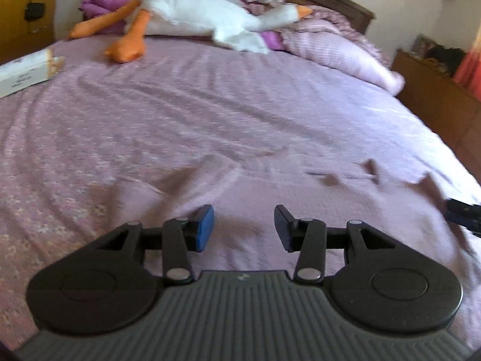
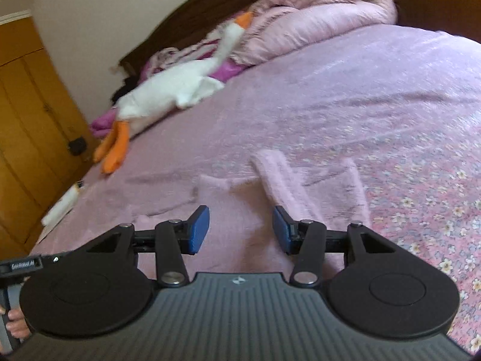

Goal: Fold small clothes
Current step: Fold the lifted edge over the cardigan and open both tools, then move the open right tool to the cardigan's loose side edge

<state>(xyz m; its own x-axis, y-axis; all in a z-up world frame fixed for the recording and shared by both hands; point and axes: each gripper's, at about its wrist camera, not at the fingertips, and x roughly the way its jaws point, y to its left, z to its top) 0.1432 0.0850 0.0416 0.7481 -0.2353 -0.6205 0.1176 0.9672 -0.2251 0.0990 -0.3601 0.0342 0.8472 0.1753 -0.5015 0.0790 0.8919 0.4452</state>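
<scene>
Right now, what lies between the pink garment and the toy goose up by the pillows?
Only bare, wrinkled bedspread. In the right wrist view nothing sits between the pink garment and the toy goose.

Little can be read. A small pale emblem is stamped on the ribbed grey body of the right gripper, near its far edge; no letters are formed by it. The same mark is seen on the left gripper's body. A line of white lettering is printed on a black bar at the left edge of the right wrist view, but it is too blurred to be made out. Dark print is carried on a white box lying far left on the bed; it cannot be read either.
</scene>
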